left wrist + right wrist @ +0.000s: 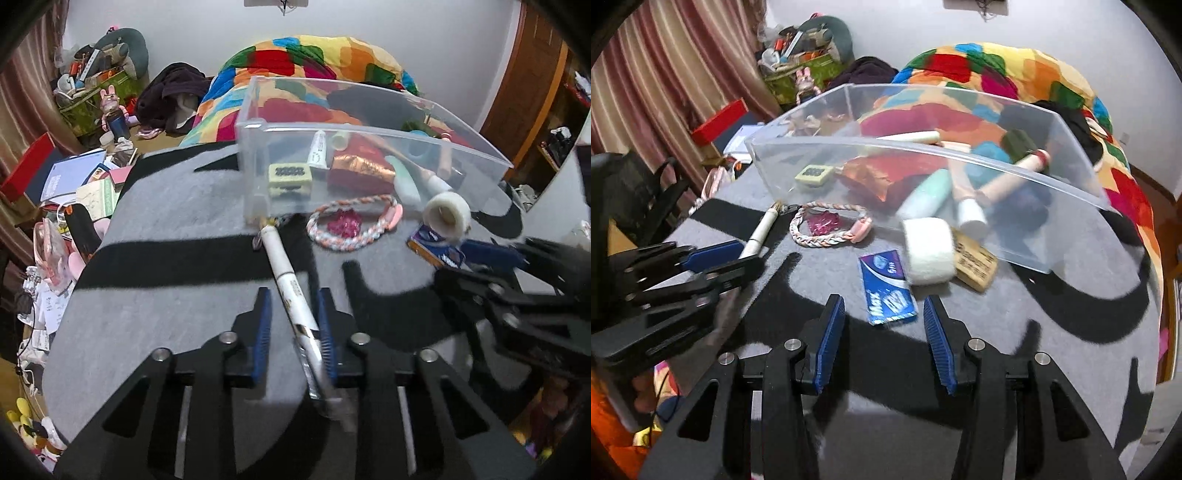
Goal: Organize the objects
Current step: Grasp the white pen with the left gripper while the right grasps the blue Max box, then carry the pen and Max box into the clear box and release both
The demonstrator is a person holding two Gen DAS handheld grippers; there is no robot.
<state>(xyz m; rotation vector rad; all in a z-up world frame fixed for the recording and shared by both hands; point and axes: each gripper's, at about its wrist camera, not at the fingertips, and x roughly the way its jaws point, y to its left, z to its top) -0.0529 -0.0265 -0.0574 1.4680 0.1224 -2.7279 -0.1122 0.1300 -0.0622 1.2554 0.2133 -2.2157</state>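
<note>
A clear plastic bin [369, 129] [960, 158] stands on the grey table and holds several small items. A white pen [284, 269] [759, 234] lies in front of it, its near end between my left gripper's [293, 295] open fingers, touching the right pad. A braided bracelet [354, 221] [827, 225], a blue gum pack [436, 249] [886, 288], a white tape roll [447, 212] [929, 251] and a wooden tag [975, 264] lie beside the bin. My right gripper [884, 306] is open and empty just short of the gum pack.
The table is grey felt [147, 314] with black patterns. A colourful quilt [317, 59] lies behind the bin. Books, boxes and toys [74, 173] clutter the floor left of the table. The left gripper also shows in the right wrist view [731, 258].
</note>
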